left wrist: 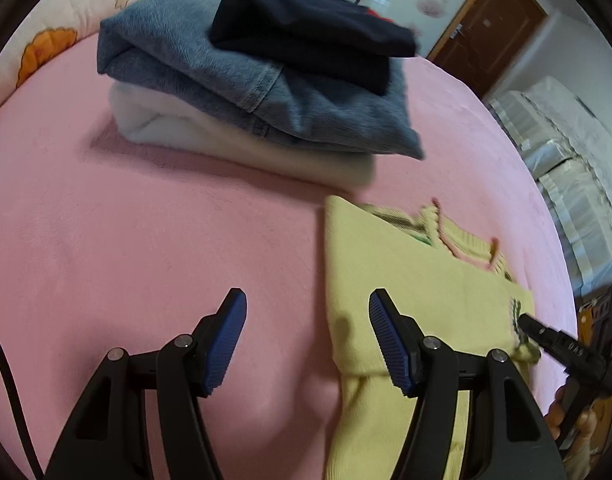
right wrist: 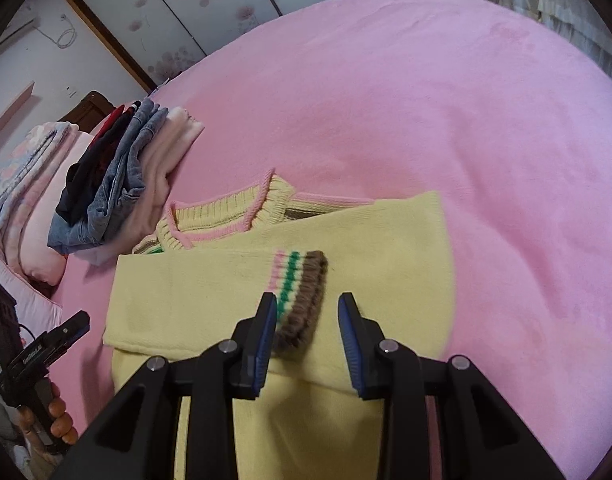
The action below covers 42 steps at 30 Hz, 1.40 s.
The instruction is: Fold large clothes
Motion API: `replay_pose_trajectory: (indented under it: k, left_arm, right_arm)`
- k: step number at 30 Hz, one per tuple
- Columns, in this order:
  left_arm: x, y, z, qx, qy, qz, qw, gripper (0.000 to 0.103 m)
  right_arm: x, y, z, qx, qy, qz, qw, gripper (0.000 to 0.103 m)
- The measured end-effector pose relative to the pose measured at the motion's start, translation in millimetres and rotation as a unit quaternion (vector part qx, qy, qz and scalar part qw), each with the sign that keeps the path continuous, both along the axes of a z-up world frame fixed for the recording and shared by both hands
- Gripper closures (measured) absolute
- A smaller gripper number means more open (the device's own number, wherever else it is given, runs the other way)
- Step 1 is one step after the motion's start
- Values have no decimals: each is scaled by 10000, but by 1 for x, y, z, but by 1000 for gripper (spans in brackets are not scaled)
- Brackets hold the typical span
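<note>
1. Both tools released: my left gripper (left wrist: pixel 308 332) hovers over the pink bed (left wrist: pixel 126 220), my right gripper (right wrist: pixel 308 328) over the striped cuff (right wrist: pixel 302 292).
2. The yellow sweater (right wrist: pixel 366 240) lies at twelve o'clock from my right gripper, sleeves folded across.
3. I'd pinch both hem corners evenly, then fold toward the collar (right wrist: pixel 226 208).

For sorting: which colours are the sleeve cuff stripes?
Pink, green and brown on the sleeve cuff; right wrist view.

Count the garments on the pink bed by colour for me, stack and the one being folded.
Dark navy garment, top of stack: 1
Blue denim, middle of stack: 1
White garment, bottom of stack: 1
Yellow sweater, partly folded beside the stack: 1
Total: 4, counting only distinct layers that show; thinner pieces could be hidden in the stack.
</note>
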<state>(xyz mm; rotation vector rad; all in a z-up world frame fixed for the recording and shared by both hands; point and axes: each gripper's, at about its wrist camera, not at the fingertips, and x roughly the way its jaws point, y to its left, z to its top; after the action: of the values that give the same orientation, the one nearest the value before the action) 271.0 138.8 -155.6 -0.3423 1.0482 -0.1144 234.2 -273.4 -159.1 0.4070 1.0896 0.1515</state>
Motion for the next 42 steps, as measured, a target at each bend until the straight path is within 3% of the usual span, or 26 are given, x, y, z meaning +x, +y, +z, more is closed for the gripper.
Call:
replay_pose_trajectory:
  k: [4,7,11,17,21,26,32,35,39,42]
  left_arm:
    - [11,-2,-10,11,130,-62,9999,41]
    - [15,-5,-15,-2,231,-41,9997,41]
    - [17,-12,-16,-116,194,-93,9997,41]
    - [23,-40,-21,213,228,-326,9990,46]
    - [28,-50,-23,370,230,-368,9984,48]
    - [32,-59,-33,731,275,-489,9957,52]
    - [18,-72,0,1201,-34,-563,9912,52]
    - [2,-78,26,1064,-428,-662,9912,46]
    - [-9,-98,40,530,-820,-887,9913,34]
    - [-12,-113,38,664,-944,-949,9888,30]
  right_arm:
    - [9,18,-8,-238,11,171,9996,69]
    - [10,27,-1,-378,-174,386,9984,91]
    - [8,21,20,-635,-657,258,9955,91]
    - [24,14,6,-904,-549,179,9942,91]
    - [26,17,4,-1298,-800,80,9883,91]
    - [31,19,-12,-1360,-486,39,9895,90]
    - [14,4,13,-1081,-397,-115,9933,73]
    - [-3,3,31,-886,-667,-54,9938,73]
    - [-14,26,44,-822,-885,235,9924,73]
    - [-11,58,47,-788,-1062,495,9900,73]
